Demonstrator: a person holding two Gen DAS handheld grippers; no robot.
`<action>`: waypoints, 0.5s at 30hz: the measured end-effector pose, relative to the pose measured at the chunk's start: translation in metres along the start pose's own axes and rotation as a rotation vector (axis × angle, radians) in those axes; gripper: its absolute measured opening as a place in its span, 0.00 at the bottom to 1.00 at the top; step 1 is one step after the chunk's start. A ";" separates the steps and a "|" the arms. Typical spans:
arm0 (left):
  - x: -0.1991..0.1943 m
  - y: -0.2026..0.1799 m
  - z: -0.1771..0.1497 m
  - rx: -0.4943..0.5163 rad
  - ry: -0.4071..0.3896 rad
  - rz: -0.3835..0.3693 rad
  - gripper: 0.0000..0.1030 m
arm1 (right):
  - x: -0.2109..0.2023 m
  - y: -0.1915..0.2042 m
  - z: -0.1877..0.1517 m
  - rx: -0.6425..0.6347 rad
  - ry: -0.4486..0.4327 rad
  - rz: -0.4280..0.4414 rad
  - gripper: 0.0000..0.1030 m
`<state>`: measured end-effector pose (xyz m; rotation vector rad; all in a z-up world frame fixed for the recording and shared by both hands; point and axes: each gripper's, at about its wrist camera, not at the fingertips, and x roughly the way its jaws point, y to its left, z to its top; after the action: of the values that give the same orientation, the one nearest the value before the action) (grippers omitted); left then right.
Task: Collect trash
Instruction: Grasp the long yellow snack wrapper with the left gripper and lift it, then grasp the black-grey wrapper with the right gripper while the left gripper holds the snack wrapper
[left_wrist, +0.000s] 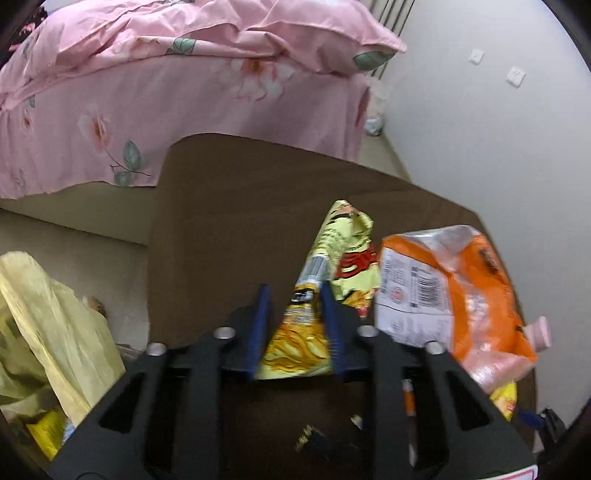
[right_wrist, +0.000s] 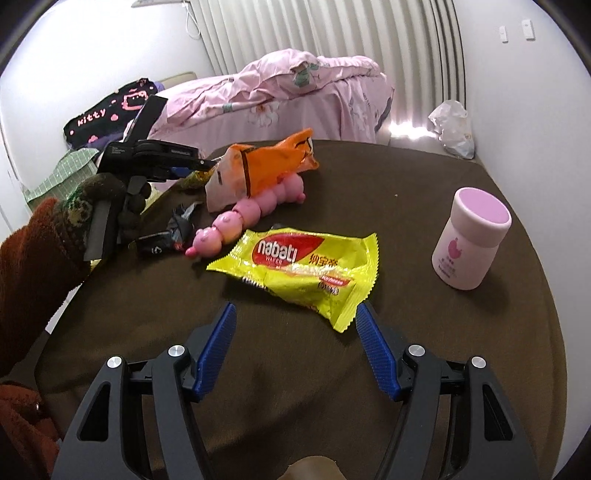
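Trash lies spread over a brown table (right_wrist: 424, 192). Between the left gripper (left_wrist: 294, 291) jaws sits a crumpled yellow snack wrapper (left_wrist: 314, 295), its narrow neck pinched by the two blue pads (left_wrist: 260, 325) and its printed body hanging toward the camera. Just right of it an orange bag (left_wrist: 458, 291) with a white label panel crowds the right pad, and a pale yellow plastic bag (left_wrist: 55, 332) hangs open beside the table's left edge. The right gripper (right_wrist: 295, 314) stands with its jaws spread wide and empty, tilted down over the table, the near corner of a yellow nabati wafer packet (right_wrist: 299, 266) lying just ahead of and between the fingertips (right_wrist: 365, 314) — untouched. Beyond the packet lie a pink caterpillar toy (right_wrist: 251, 210), partly under the orange bag, and a small dark wrapper (right_wrist: 173, 232); a pink-capped bottle (right_wrist: 469, 243) stands upright, well apart to the right. Only the right wrist view shows the gloved hand (right_wrist: 92, 206) gripping the left tool's handle, a rust-coloured sleeve (right_wrist: 29, 266) behind it, and the whole tabletop; only the left wrist view shows the plastic bag and the pinch itself. A bed with a pink floral cover (left_wrist: 147, 92) stands behind the table in both views.
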<state>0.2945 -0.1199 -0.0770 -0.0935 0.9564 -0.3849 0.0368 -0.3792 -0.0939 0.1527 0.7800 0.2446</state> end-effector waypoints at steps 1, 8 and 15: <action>-0.005 -0.001 -0.004 0.010 -0.005 -0.001 0.19 | 0.001 0.000 0.000 0.003 0.005 0.010 0.62; -0.050 -0.006 -0.042 0.023 -0.040 -0.016 0.17 | 0.008 0.035 0.022 -0.077 -0.009 0.063 0.62; -0.098 0.012 -0.077 -0.068 -0.100 0.001 0.17 | 0.043 0.091 0.057 -0.157 0.005 0.169 0.60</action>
<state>0.1847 -0.0659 -0.0481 -0.1721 0.8712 -0.3438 0.0924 -0.2828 -0.0627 0.0697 0.7505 0.4655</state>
